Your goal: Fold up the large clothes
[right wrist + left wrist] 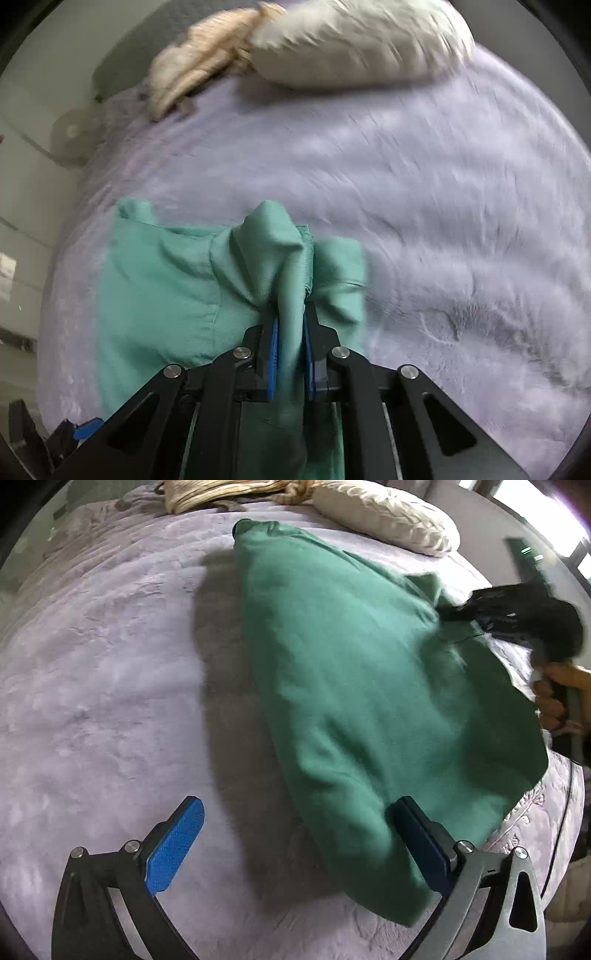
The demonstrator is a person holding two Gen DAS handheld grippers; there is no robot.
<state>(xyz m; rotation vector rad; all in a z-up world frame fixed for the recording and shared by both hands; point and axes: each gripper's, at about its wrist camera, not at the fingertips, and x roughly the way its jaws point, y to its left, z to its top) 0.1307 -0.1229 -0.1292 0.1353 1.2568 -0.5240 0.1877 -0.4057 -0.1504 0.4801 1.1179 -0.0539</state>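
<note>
A large green garment (362, 686) lies spread on a lilac bed cover (103, 686). My left gripper (295, 838) is open, its blue pads (173, 845) wide apart; the garment's near corner lies against the inside of the right finger, not clamped. My right gripper (290, 347) is shut on a bunched fold of the green garment (280, 266) and lifts it off the bed cover (443, 206). In the left wrist view the right gripper (480, 613) shows blurred at the garment's far right edge, held by a hand (557, 698).
A white pillow (384, 513) and a crumpled beige blanket (207, 493) lie at the head of the bed; both also show in the right wrist view, pillow (354, 44) and blanket (207, 62). A cable (557, 830) hangs at the bed's right side.
</note>
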